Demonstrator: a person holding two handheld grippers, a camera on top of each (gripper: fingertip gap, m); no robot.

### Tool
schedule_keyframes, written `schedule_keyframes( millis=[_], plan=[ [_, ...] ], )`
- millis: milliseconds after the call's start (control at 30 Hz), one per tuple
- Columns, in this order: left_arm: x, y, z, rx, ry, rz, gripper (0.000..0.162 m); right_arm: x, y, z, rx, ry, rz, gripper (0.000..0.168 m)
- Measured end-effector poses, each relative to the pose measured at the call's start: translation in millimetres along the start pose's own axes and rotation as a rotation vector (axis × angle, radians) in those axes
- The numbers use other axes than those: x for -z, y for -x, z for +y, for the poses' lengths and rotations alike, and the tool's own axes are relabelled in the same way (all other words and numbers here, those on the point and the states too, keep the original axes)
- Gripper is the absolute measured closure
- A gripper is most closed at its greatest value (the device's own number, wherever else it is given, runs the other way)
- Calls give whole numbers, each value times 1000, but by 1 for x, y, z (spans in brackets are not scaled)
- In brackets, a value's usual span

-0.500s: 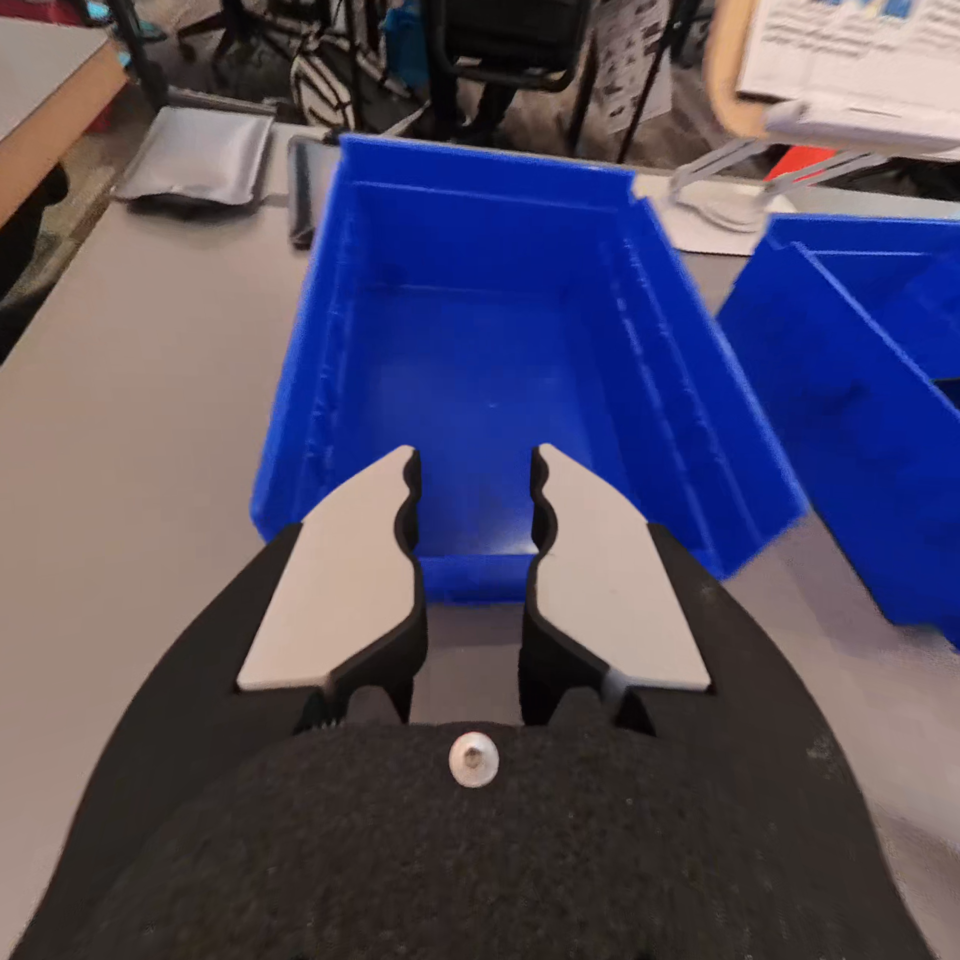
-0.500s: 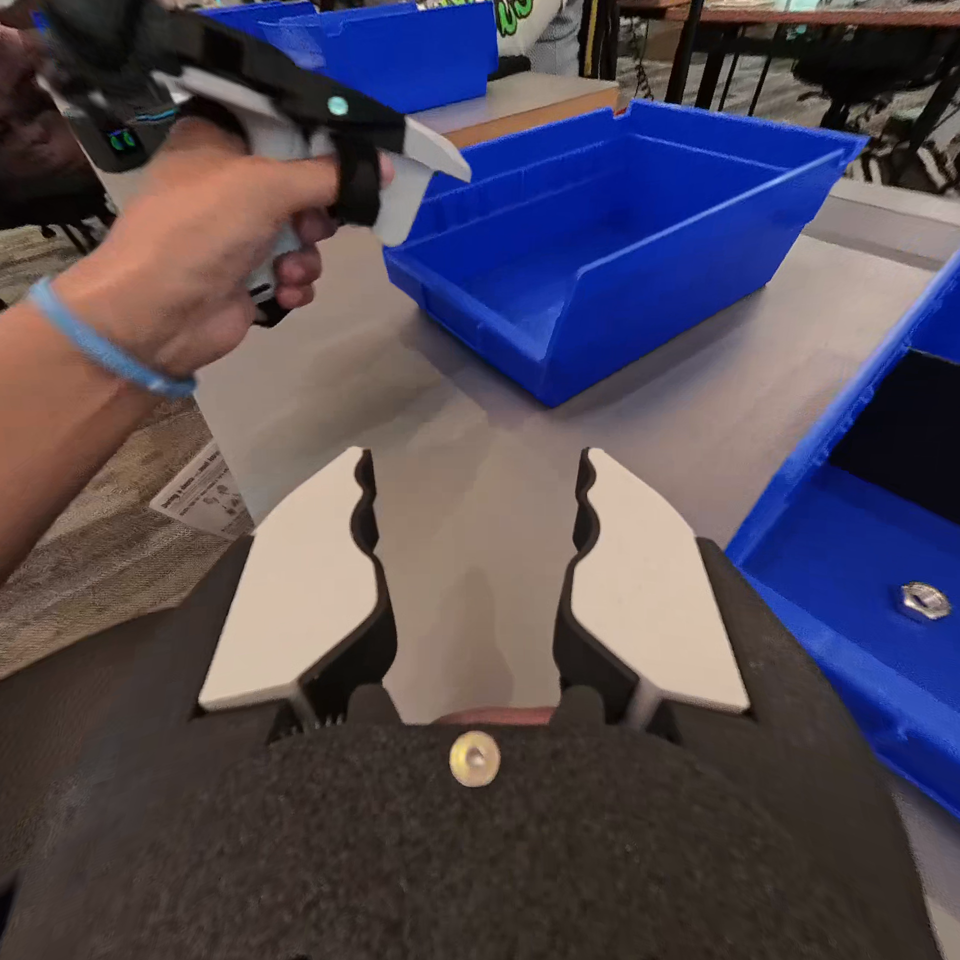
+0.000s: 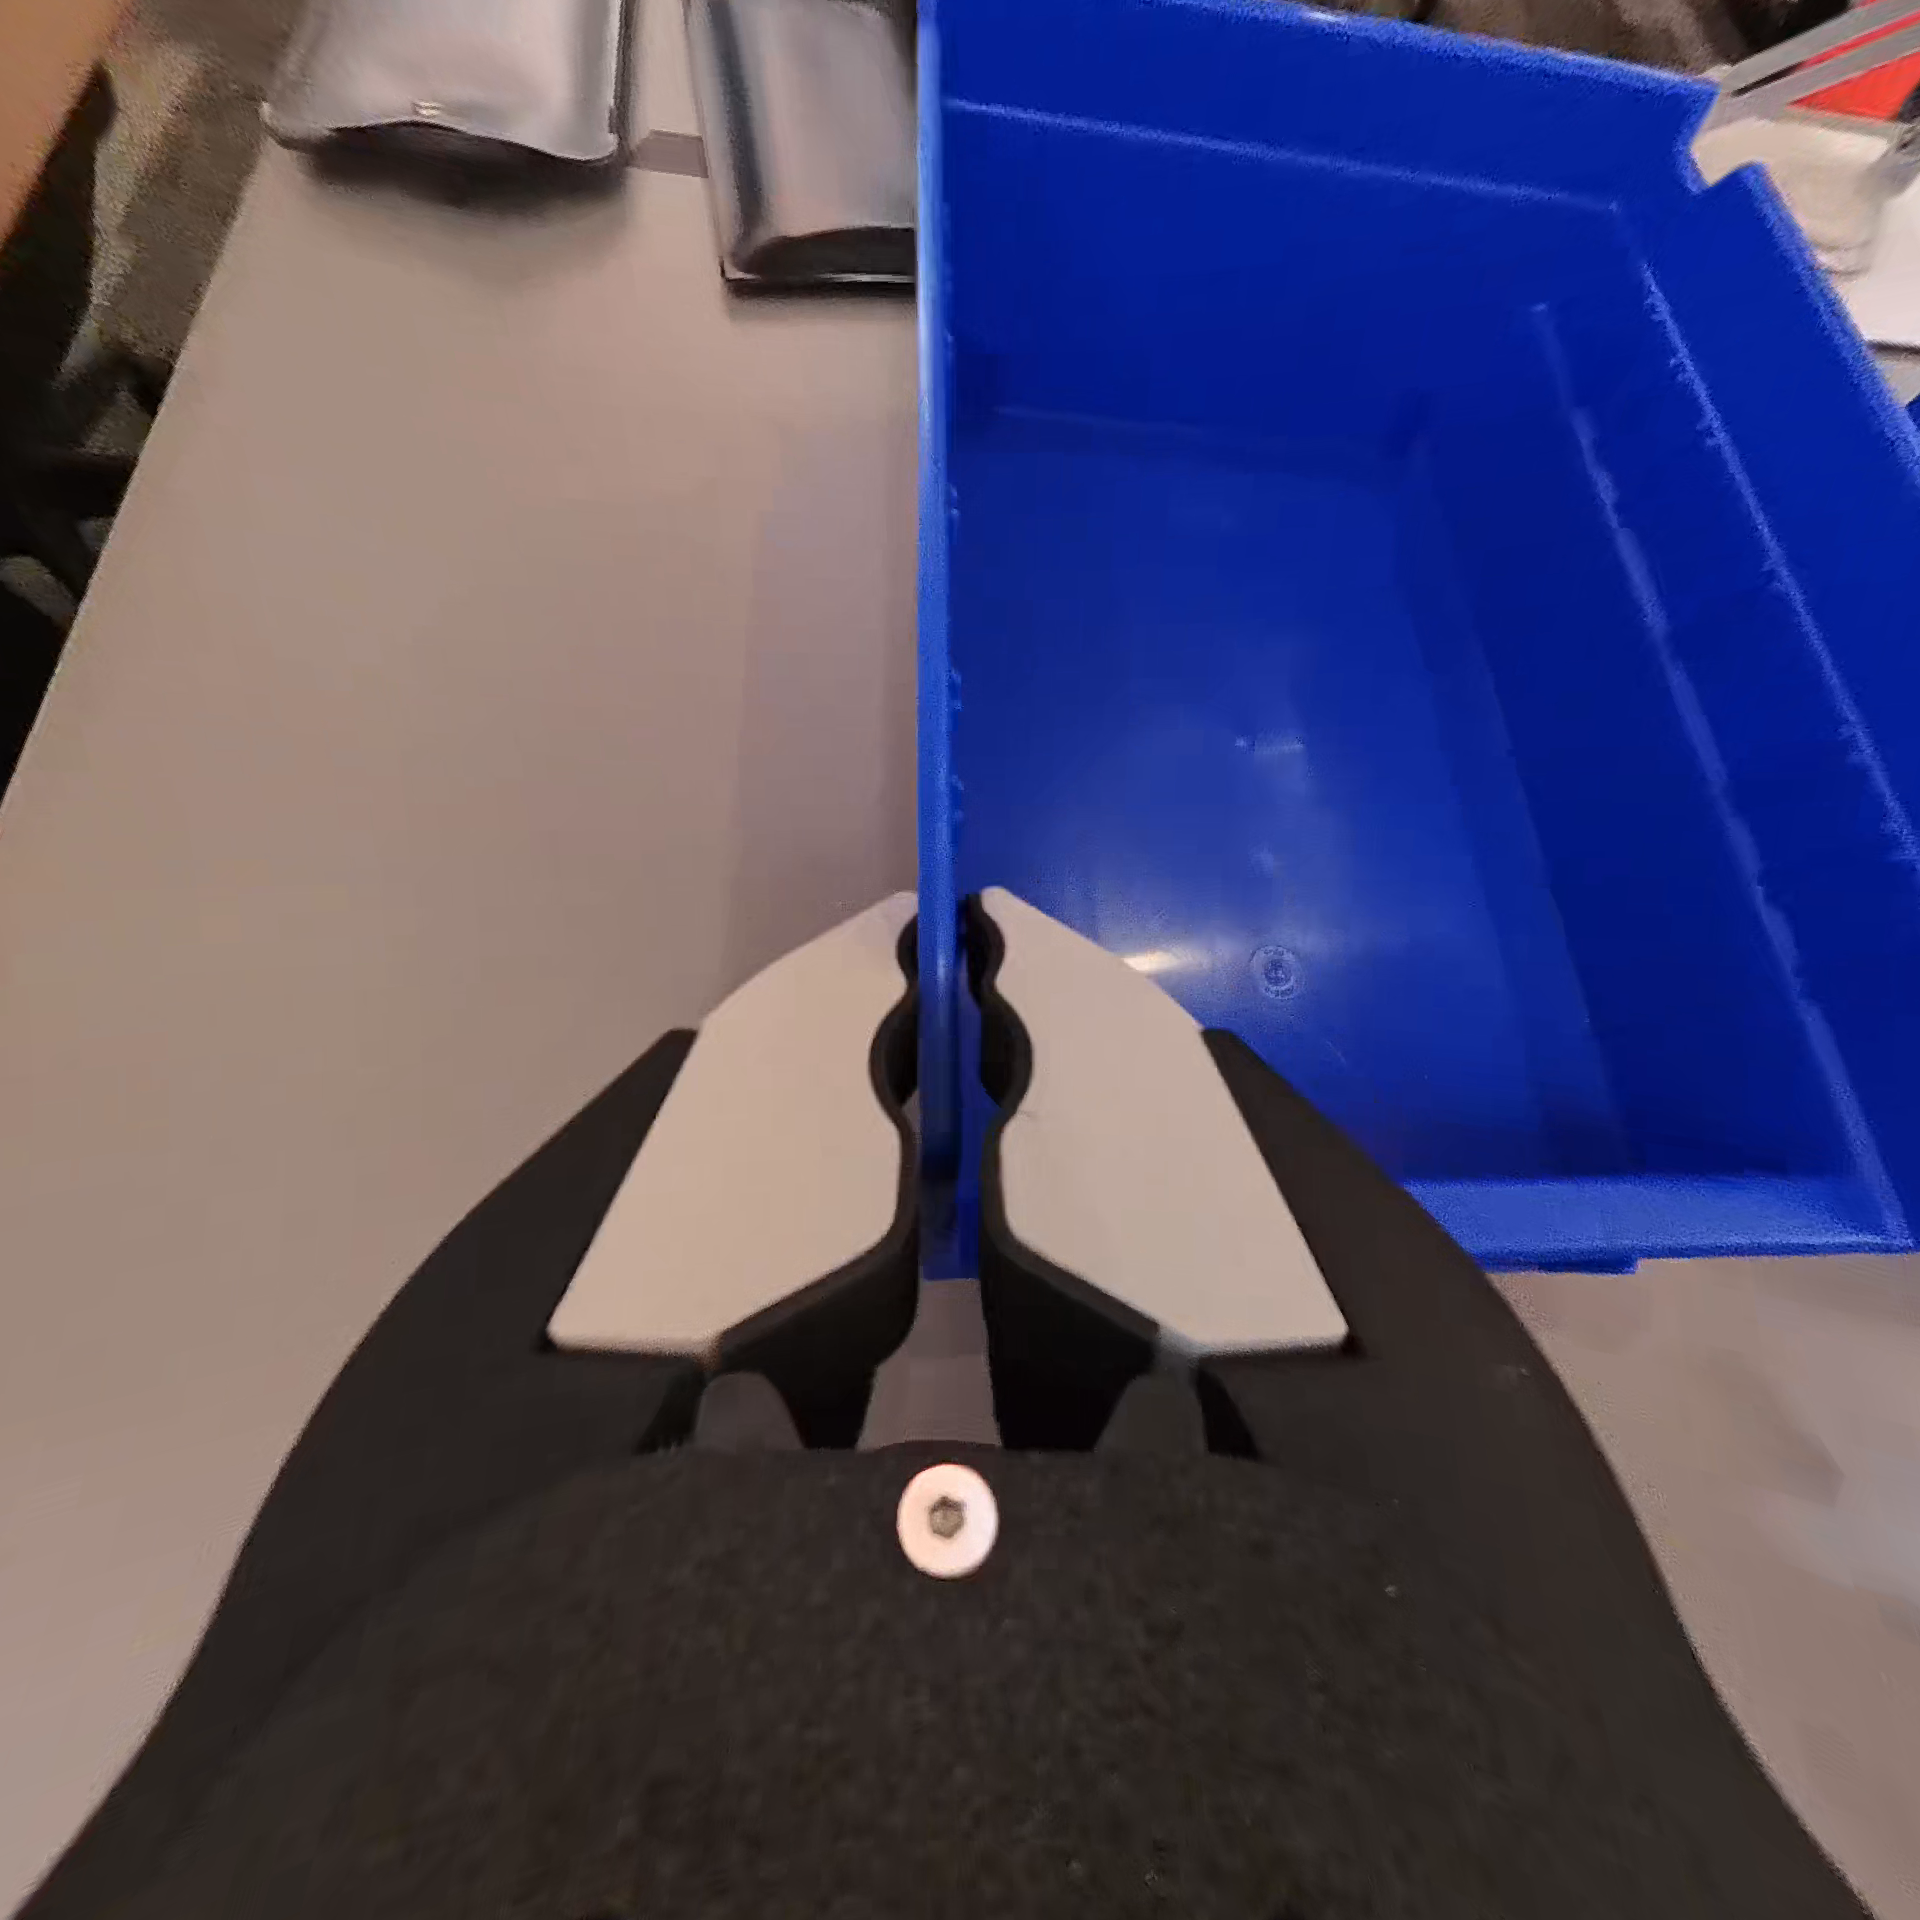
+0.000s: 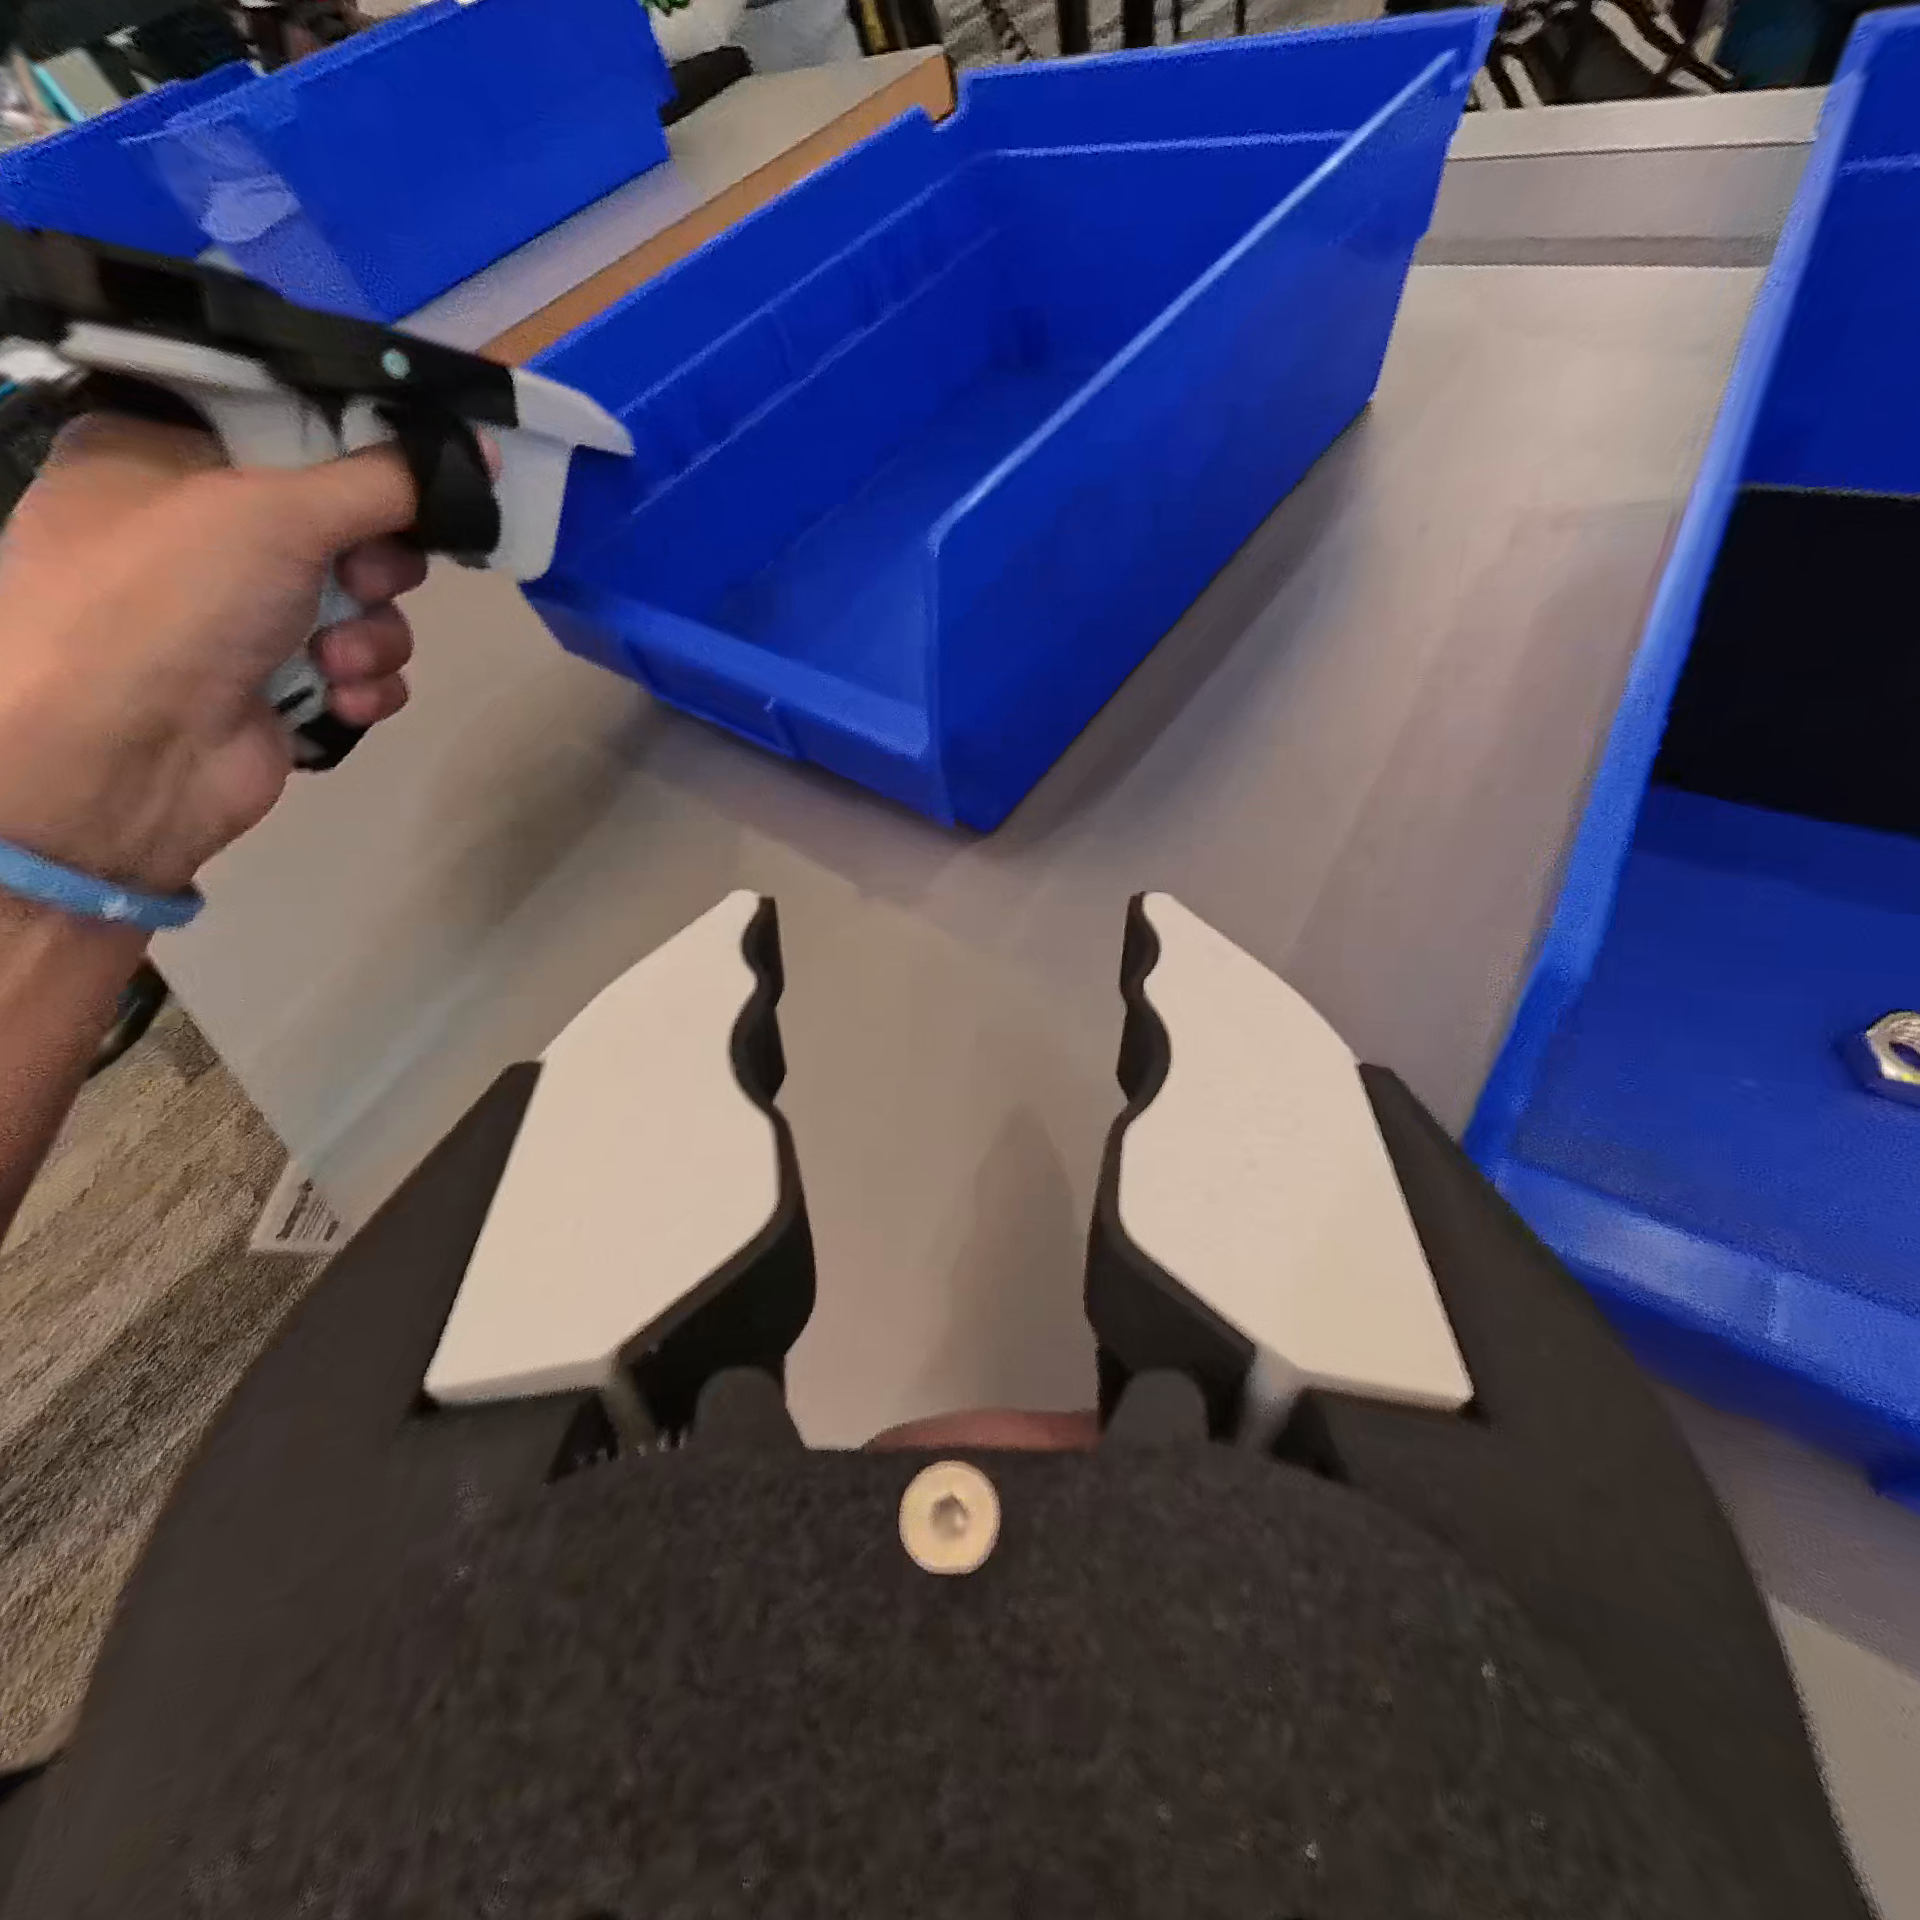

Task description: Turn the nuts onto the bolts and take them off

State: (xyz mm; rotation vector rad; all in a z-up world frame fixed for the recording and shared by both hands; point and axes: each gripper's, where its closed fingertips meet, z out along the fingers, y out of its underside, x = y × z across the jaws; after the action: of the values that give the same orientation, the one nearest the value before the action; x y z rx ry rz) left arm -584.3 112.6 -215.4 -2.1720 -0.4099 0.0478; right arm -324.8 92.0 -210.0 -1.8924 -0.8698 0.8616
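Observation:
An empty blue bin (image 3: 1351, 727) stands on the grey table (image 3: 468, 675). My left gripper (image 3: 943, 914) is shut on the bin's left side wall near its front corner, one finger inside and one outside. The same bin (image 4: 935, 436) shows in the right wrist view, with the left gripper (image 4: 566, 457) and the hand holding it at the bin's near-left corner. My right gripper (image 4: 951, 925) is open and empty above the bare table. A metal nut (image 4: 1896, 1055) lies in a second blue bin (image 4: 1683, 1039) at the right. No bolt is in view.
Silver foil pouches (image 3: 457, 94) lie at the table's far left. More blue bins (image 4: 416, 135) stand on another table behind. The table's left edge drops to carpet (image 4: 125, 1195). A metal stand (image 3: 1808, 114) is behind the bin. The tips of one gripper are about 25 cm away from the tips of the other. Measured from the fingertips, the metal nut (image 4: 1896, 1055) is 15 cm or so from the right gripper and 40 cm from the left.
My left gripper has moved forward and left and closed on the empty bin's left wall. The right gripper has stayed open with little movement.

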Motion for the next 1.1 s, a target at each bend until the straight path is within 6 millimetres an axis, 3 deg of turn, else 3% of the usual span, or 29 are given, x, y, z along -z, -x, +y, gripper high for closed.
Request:
schedule_keyframes(
  millis=[100, 333, 400, 500, 667, 767, 833, 900, 1000, 1100],
  plan=[
    [15, -12, 14, 24, 14, -21, 158, -12, 1, -10, 3, -4, 28, 107],
    [76, -39, 63, 10, -35, -139, 157, -38, -2, -17, 106, 10, 198, 115],
    [91, -42, 75, 1, -46, -154, 157, -41, -5, -15, 110, 20, 244, 128],
    [106, -41, 86, 24, -56, -179, 157, -39, -2, -12, 20, 37, 222, 160],
    [130, -47, 90, 10, -124, -223, 158, -21, 8, -20, 69, 69, 192, 163],
    [155, -69, 67, 2, -227, -227, 157, 7, 7, -63, 102, -59, 208, 163],
    [173, -93, 33, -42, -327, -234, 157, 39, 0, -105, 143, -178, 245, 163],
    [184, -130, -12, -116, -427, -239, 156, 78, -20, -149, 168, -304, 299, 163],
    [172, -211, -77, -220, -538, -164, 155, 142, -85, -196, 141, -468, 447, 163],
    [141, -316, -116, -280, -534, -32, 155, 206, -175, -211, 38, -510, 577, 164]
  ],
)
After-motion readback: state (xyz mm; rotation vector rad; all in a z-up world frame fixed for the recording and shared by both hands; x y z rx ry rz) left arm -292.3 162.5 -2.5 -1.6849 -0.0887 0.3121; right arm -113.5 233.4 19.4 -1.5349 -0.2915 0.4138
